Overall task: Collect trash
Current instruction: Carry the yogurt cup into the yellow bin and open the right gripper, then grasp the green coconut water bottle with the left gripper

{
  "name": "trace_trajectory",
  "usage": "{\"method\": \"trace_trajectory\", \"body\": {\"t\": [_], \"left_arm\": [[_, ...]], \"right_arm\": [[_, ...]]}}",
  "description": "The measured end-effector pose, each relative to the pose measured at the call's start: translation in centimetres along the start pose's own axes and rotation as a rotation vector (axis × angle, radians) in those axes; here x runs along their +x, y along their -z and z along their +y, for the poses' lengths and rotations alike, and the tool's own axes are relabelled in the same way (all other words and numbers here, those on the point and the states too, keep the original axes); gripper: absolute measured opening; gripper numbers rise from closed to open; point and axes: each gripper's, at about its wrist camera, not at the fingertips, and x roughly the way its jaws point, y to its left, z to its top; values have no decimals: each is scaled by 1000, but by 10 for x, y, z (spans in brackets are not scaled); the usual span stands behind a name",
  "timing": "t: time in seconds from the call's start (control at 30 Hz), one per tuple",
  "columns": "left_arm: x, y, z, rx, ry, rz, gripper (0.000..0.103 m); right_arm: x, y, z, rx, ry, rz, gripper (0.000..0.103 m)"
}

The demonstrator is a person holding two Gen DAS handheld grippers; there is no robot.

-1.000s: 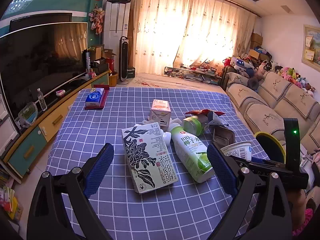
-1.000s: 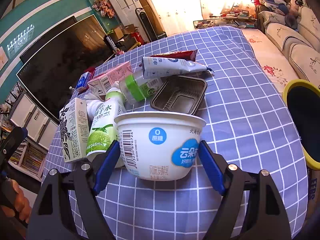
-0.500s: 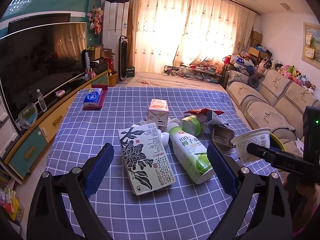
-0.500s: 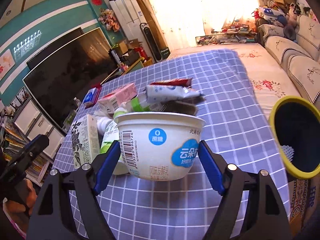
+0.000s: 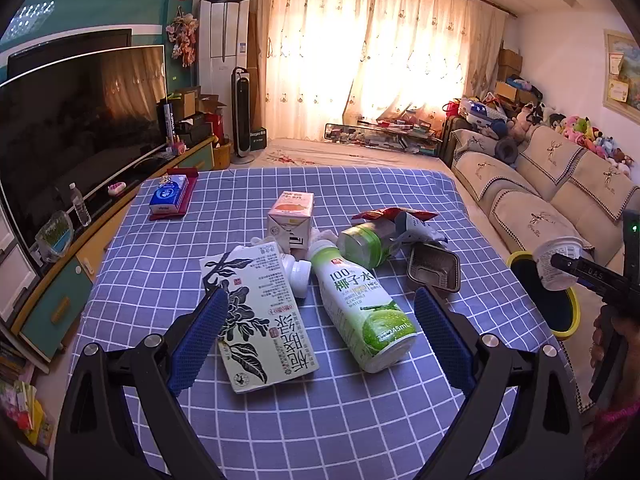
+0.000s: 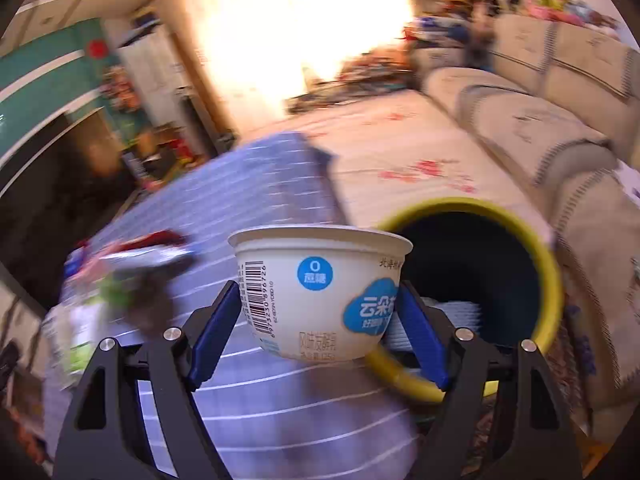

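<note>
Carrying a white yogurt cup [image 6: 320,292] upright in the right claw [image 6: 316,320], with both blue pads pressed to opposite sides of the cup's wall and the jaws standing wide around it. Sitting at about three o'clock of the cup, just behind and below it, the yellow-rimmed bin [image 6: 554,280] with its dark mouth tipped toward the camera. Seen from the left camera, the same cup [image 5: 558,264] hanging over the bin [image 5: 574,308] at three o'clock of the checked tablecloth [image 5: 360,420], off the table's edge. Judging the step as the drop: best to bring the cup fully over the middle of the dark opening, not over the near yellow rim, then spread the pads cleanly so the cup falls straight. Worth tipping the wrist a little forward, since a light cup may cling to one pad or bounce off the rim. Hovering low over the table meanwhile, the left claw [image 5: 316,336], wide open and holding nothing, with the flower-print carton [image 5: 260,316] and the green coconut-water bottle [image 5: 360,308] lying between and beyond its pads. Further out at twelve o'clock, a small pink carton [image 5: 291,218], a green-capped bottle [image 5: 366,242] and a brown plastic tray [image 5: 434,272] at about one o'clock, waiting for later trips.
</note>
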Motion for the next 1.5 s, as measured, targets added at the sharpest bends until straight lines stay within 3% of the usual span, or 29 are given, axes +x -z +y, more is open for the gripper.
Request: {"method": "trace_trajectory", "body": {"t": [0.17, 0.43, 0.6, 1.07, 1.27, 1.5], "left_arm": [[13, -1, -9, -2, -5, 25, 93], [32, 0, -26, 27, -16, 58, 93], [43, 0, -30, 30, -18, 79, 93], [75, 17, -42, 16, -2, 148, 93], [95, 32, -50, 17, -38, 174, 93], [111, 37, -53, 12, -69, 196, 83]], "right_arm": [[43, -1, -51, 38, 149, 60, 75], [89, 10, -93, 57, 244, 158, 75], [87, 14, -102, 83, 251, 129, 81], [52, 6, -84, 66, 192, 52, 81], [50, 6, -79, 59, 177, 54, 81], [52, 6, -77, 61, 166, 55, 81]]}}
